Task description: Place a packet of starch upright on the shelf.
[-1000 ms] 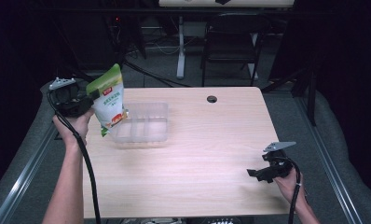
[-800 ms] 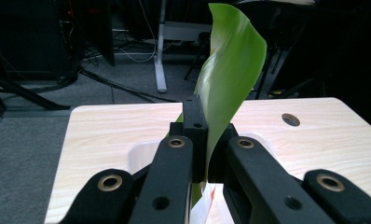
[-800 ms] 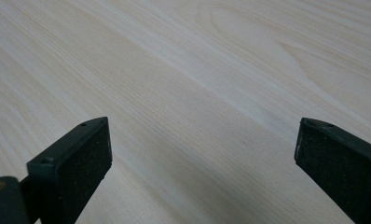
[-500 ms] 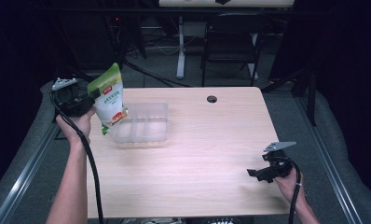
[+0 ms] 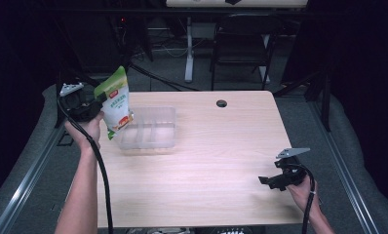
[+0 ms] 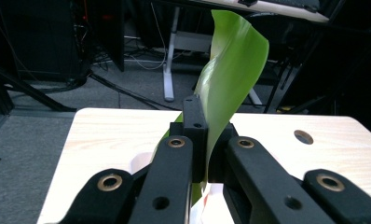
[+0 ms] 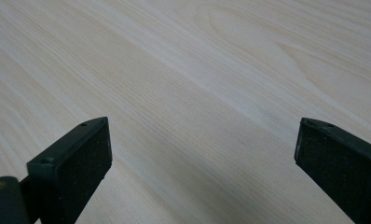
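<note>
1. Black jaws of the left gripper (image 6: 200, 140) are clamped tight on the green pouch (image 5: 115, 101), which it holds up over the table's (image 5: 206, 156) far left corner.
2. The pouch hangs tilted, its bottom at the left end of the clear plastic tray (image 5: 150, 129); can't really tell if they touch.
3. The right gripper (image 7: 202, 163) sits with its jaws spread wide and nothing between them, low over bare wood near the right front edge, well apart from the tray.
</note>
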Available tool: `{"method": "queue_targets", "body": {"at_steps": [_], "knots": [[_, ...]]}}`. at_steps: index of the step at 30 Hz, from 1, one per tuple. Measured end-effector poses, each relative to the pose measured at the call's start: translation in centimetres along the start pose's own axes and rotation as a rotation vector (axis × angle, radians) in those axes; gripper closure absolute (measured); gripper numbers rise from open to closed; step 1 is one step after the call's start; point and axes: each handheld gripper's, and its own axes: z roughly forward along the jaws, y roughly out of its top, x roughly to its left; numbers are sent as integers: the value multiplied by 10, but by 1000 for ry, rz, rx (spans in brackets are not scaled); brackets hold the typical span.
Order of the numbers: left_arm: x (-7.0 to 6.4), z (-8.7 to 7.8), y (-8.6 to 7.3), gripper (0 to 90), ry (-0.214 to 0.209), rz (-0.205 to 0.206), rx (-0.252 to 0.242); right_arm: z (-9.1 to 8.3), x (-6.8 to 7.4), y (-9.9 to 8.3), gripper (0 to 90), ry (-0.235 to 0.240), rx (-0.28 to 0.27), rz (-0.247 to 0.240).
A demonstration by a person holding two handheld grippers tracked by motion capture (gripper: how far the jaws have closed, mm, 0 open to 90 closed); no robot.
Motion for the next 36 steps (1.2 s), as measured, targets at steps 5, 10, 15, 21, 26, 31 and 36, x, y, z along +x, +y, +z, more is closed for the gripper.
{"method": "queue_targets", "body": {"at_steps": [5,10,15,21,26,31,36], "knots": [[-3,7,-5,900,3,-14,-2,0,0,0,34,3,-1,-1],[-5,13,-11,900,7,-31,-17,0,-1,0,34,-4,-1,-1],[-7,18,-15,900,12,-41,-20,-1,0,0,34,2,-2,-3],[-7,24,-24,900,19,-56,-39,-1,0,0,34,6,-6,-3],[-7,30,-33,900,34,-71,-64,-1,-1,0,33,9,-6,-5],[-4,33,-41,900,53,-76,-82,-1,-1,-1,34,5,-5,-5],[2,39,-50,899,42,-123,-100,-1,-1,-1,33,6,-1,-4]]}}
